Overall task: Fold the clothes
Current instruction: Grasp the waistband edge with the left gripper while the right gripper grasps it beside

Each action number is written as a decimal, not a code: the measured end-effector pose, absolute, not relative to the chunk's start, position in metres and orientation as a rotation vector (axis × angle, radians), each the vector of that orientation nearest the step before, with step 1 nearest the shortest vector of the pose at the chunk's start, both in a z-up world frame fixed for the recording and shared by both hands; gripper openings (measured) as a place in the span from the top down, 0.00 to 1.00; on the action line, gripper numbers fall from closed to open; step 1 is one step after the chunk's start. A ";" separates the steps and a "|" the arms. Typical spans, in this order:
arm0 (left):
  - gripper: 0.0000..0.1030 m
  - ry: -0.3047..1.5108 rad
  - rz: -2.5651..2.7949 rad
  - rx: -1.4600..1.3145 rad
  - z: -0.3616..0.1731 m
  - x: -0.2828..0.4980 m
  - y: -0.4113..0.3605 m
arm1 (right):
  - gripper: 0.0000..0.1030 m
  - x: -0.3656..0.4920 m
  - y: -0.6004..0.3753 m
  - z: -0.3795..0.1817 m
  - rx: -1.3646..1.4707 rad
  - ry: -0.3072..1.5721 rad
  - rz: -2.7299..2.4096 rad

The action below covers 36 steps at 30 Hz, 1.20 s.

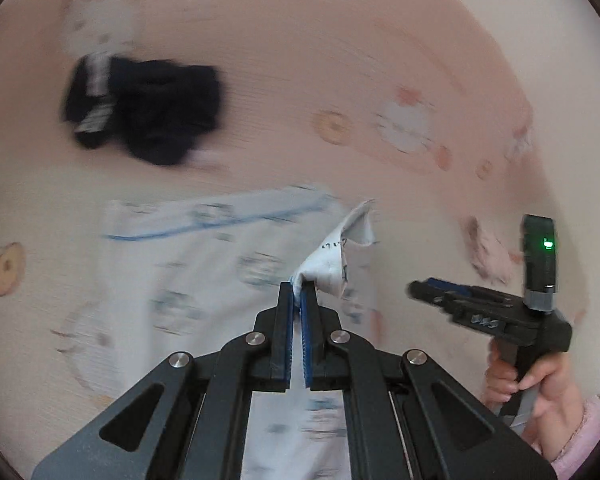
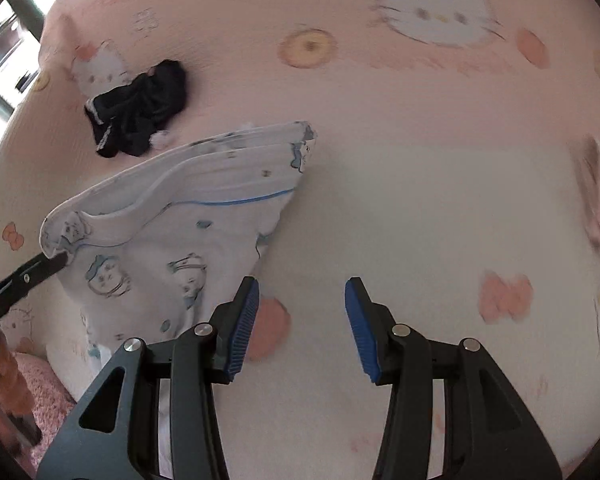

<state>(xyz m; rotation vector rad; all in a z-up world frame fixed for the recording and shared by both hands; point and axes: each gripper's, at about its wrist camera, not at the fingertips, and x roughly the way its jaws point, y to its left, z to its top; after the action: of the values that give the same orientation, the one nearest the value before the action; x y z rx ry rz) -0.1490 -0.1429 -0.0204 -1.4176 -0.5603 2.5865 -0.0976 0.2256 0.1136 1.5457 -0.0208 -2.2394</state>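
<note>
The left gripper is being pointed steeply downward, its blue-padded jaws pressed together on a pinch of white printed cloth. The right gripper is being held with its jaws standing apart, nothing between the pads. Its pistol handle is being gripped by the person's right hand, a fluffy pink sleeve showing at the wrist.

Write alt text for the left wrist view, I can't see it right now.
The left tongs are shut on a corner of a white printed garment lying on a pink cartoon-print sheet. A dark bundle of clothing lies beyond it, and a hand at right holds the right tongs above the sheet.
</note>
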 end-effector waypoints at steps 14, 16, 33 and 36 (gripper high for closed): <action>0.95 -0.751 2.508 -1.583 -0.103 -0.189 -0.213 | 0.38 -0.183 0.154 0.091 1.480 0.155 -2.253; 0.91 -0.728 2.498 -1.608 -0.110 -0.193 -0.209 | 0.38 -0.191 0.145 0.082 1.496 0.185 -2.248; 0.96 -0.572 2.624 -1.513 -0.070 -0.197 -0.204 | 0.79 -0.192 0.119 0.074 1.437 0.191 -2.155; 0.96 -0.505 2.619 -1.571 -0.068 -0.213 -0.215 | 0.64 -0.195 0.114 0.077 1.430 0.223 -2.189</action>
<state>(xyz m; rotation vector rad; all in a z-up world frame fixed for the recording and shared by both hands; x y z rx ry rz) -0.2134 -0.2148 -0.0683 -1.5710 -0.5048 2.6186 -0.1948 0.1138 0.0766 1.4301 0.2235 -2.1893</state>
